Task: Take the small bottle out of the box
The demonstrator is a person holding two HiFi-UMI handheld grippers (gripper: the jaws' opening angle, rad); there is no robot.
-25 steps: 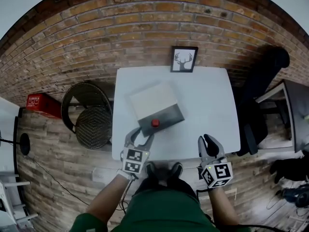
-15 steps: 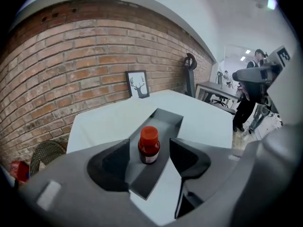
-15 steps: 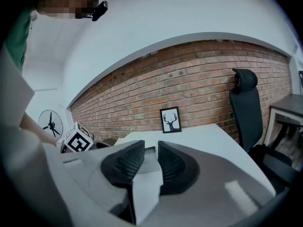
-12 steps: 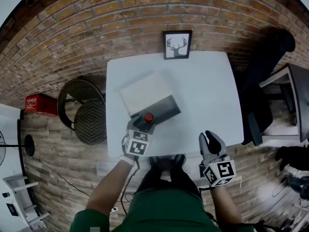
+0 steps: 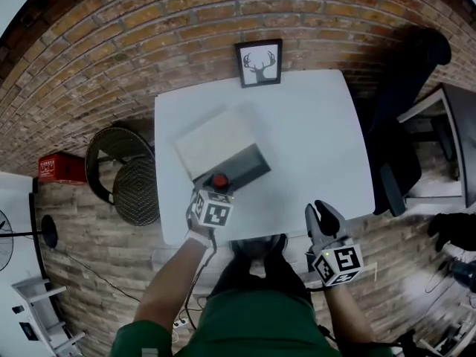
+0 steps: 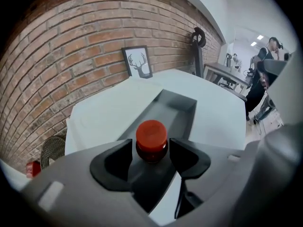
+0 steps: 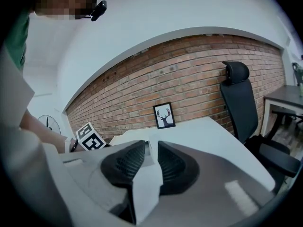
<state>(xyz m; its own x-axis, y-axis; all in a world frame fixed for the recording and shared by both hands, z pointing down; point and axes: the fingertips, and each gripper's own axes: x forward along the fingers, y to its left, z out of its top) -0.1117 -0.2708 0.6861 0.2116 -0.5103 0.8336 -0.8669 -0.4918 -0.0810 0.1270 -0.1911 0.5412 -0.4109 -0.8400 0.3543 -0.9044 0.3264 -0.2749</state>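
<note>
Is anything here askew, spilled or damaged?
Nothing stands out. The bottle stands upright in the open box, between the jaws of the left tool, and nothing is spilled on the table.

Overhead head view; gripper views face framed picture [image 5: 259, 63].

I see green sleeves [image 5: 135, 342], bare forearms [image 5: 172, 285], a grey left gripper [image 5: 216, 190] and grey right gripper [image 5: 321, 216] bearing black-and-white marker cubes [image 5: 338, 263].

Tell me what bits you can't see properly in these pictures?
Bottle: the left gripper view shows only its red cap; the left gripper hides the rest, down in the box.
Grip: same view, cannot tell whether the jaws touch the bottle.
Head view: bottle too small, just a red dot.
</note>
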